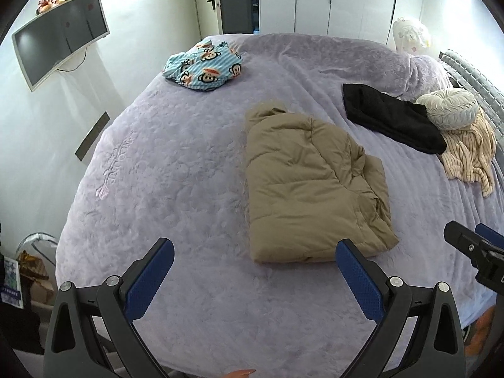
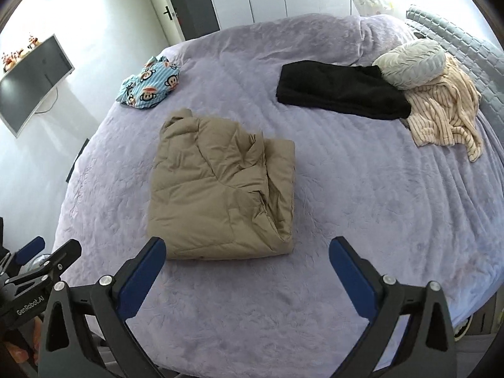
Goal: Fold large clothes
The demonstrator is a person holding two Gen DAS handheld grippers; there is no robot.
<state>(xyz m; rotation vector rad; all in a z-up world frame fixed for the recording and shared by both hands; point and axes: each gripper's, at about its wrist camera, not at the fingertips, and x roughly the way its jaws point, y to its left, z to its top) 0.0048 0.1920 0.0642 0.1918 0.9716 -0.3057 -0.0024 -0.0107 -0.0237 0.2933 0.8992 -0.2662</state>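
A tan puffer jacket (image 1: pixel 310 186) lies folded into a thick rectangle on the lavender bed (image 1: pixel 176 163); it also shows in the right wrist view (image 2: pixel 220 189). My left gripper (image 1: pixel 255 252) is open and empty, held above the bed just short of the jacket's near edge. My right gripper (image 2: pixel 247 247) is open and empty, also just short of that edge. The right gripper shows at the right edge of the left wrist view (image 1: pixel 472 245). The left gripper shows at the lower left of the right wrist view (image 2: pixel 41 258).
A monkey-print blue garment (image 1: pixel 203 64) lies at the far left of the bed. A black garment (image 1: pixel 390 116), a round cream cushion (image 1: pixel 450 108) and a striped beige garment (image 1: pixel 469 154) lie at the far right. A wall television (image 1: pixel 60 37) hangs left; wardrobes (image 1: pixel 330 0) stand behind.
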